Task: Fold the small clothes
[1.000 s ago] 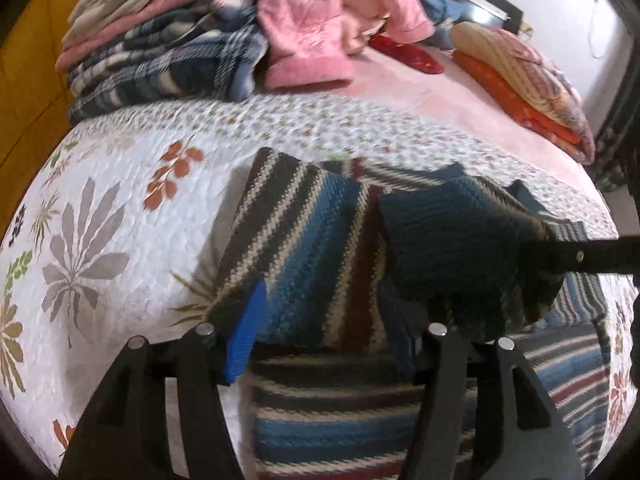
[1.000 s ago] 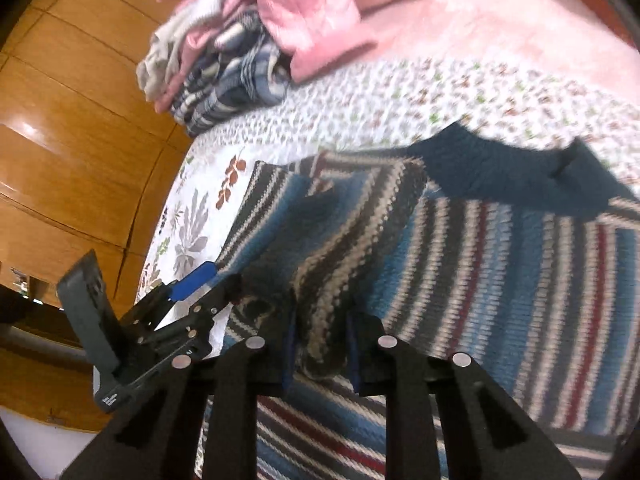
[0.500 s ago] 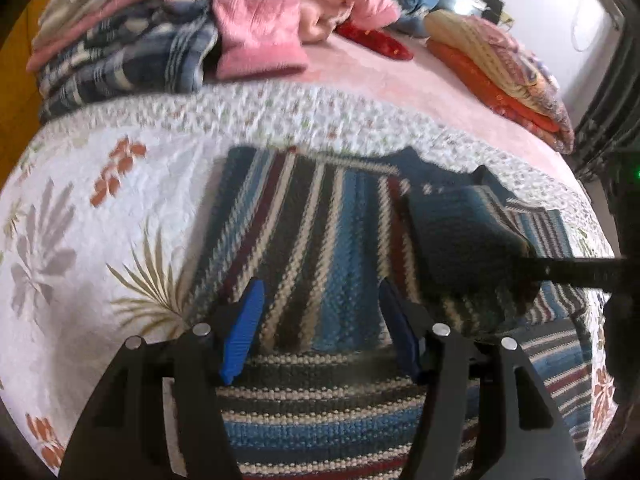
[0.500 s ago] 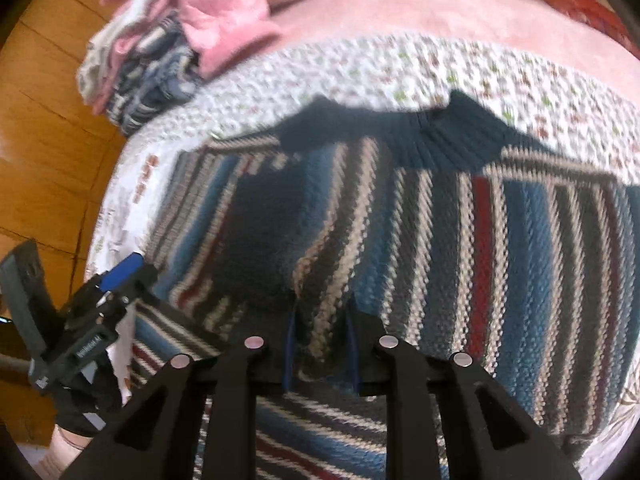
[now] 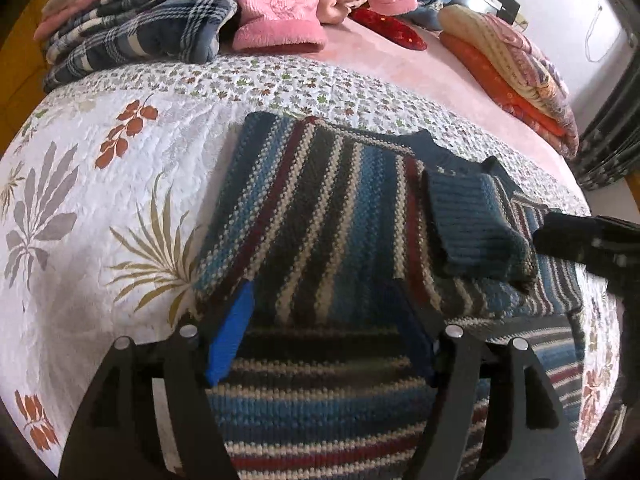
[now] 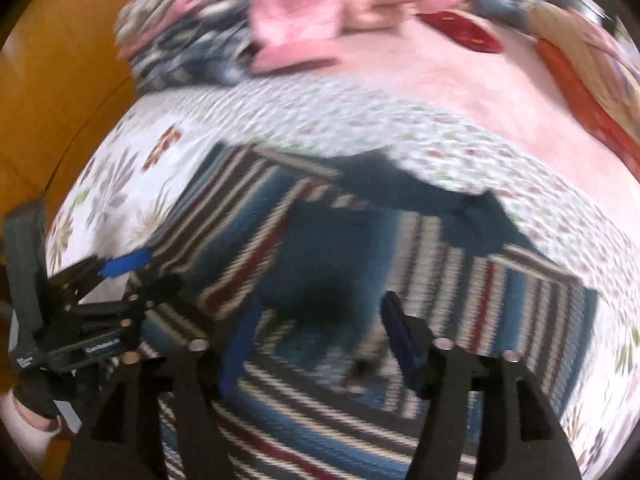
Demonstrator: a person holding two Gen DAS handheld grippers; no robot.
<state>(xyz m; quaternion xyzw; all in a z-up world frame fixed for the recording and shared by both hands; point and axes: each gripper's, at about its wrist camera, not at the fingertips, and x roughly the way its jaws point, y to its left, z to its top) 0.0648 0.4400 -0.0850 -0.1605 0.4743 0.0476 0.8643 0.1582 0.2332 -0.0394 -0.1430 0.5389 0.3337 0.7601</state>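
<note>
A striped knit sweater (image 5: 320, 208) in blue, dark grey, cream and red lies flat on the quilted bedspread (image 5: 100, 208). One sleeve is folded across its body, and the sleeve's dark blue ribbed cuff (image 5: 476, 228) rests on the chest below the collar. My left gripper (image 5: 320, 320) hovers open over the sweater's lower half, holding nothing. The right gripper (image 5: 580, 240) shows as a black shape just right of the cuff. In the blurred right wrist view, my right gripper (image 6: 320, 332) is open above the sweater (image 6: 400, 280), with the left gripper (image 6: 120, 276) at the far left.
Folded plaid and pink clothes (image 5: 180, 24) are piled at the head of the bed. Stacked orange and patterned bedding (image 5: 516, 76) lies at the back right. A wooden wall (image 6: 60, 80) runs along the bed's left side. A gloved hand (image 6: 32, 404) holds the left gripper.
My right gripper carried the sleeve cuff across the sweater, then opened and let it go on the chest. The left gripper stayed open and shifted slightly.
</note>
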